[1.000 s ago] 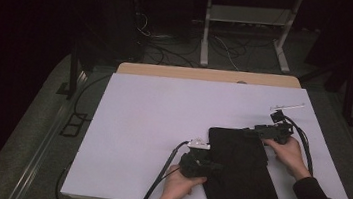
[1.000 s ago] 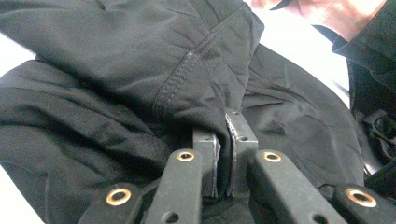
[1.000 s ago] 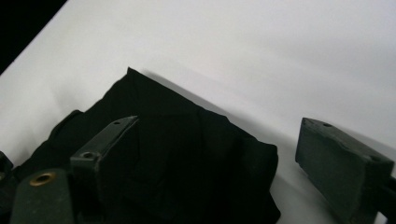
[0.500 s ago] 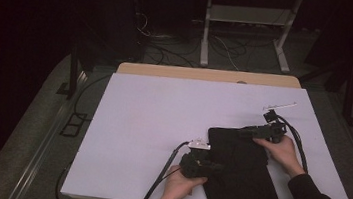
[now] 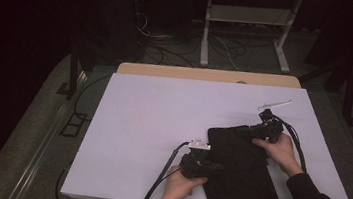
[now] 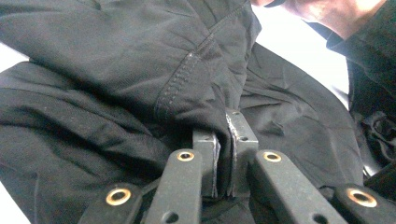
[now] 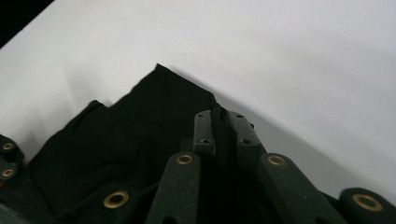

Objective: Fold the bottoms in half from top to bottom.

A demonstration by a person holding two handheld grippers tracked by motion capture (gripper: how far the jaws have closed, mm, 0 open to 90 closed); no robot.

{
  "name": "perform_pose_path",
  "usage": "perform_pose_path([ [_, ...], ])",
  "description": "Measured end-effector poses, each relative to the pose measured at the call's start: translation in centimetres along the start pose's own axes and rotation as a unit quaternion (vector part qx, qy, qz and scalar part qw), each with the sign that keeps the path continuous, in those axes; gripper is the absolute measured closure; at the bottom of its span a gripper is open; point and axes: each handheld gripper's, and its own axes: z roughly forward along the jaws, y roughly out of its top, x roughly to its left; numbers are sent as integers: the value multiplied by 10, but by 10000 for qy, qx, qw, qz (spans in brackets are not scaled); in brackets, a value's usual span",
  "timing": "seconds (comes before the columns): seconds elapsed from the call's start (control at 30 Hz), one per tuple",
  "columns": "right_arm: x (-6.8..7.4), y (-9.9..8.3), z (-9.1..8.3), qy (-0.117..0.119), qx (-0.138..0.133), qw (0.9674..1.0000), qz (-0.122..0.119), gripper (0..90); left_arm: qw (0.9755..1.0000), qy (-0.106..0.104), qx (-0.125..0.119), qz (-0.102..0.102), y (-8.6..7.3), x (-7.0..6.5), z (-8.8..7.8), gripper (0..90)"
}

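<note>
Jaws of my left gripper (image 6: pixel 223 154) clamped on a fold of the black garment (image 5: pixel 241 177) at its near left edge, my right gripper (image 7: pixel 223 133) just closing, pinching its far corner, garment on the white table (image 5: pixel 152 117).

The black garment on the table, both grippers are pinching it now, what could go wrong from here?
1. The right gripper pinches only a thin fold near the black garment corner; its jaws have just been closing, so the fabric may slip out when pulled.
2. The left gripper clamps a bunched seam fold, so it might drag several layers at once.
3. The garment's near end hangs over the table edge and could slide off.
</note>
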Motion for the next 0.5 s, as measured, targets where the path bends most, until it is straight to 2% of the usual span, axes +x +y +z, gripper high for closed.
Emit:
perform_pose_path([
  [0.23, 9, 0, -11, 97, -167, 9997, 141, 828, 10000, 6, -16, 39, -1, -1, -2, 803],
  [0.33, 14, -1, -16, 176, -281, 9993, 193, 828, 10000, -34, -31, -8, -1, -1, -2, 786],
  [0.43, 18, -2, -19, 265, -377, 9986, 247, 828, 9999, -91, -79, -37, 0, 0, -5, 733],
  [0.47, 20, -4, -21, 315, -438, 9982, 281, 828, 9999, -87, -99, -28, 0, -1, -6, 681],
  [0.5, 20, -4, -21, 315, -438, 9982, 281, 828, 9999, -78, -118, -5, 0, -2, -7, 681],
])
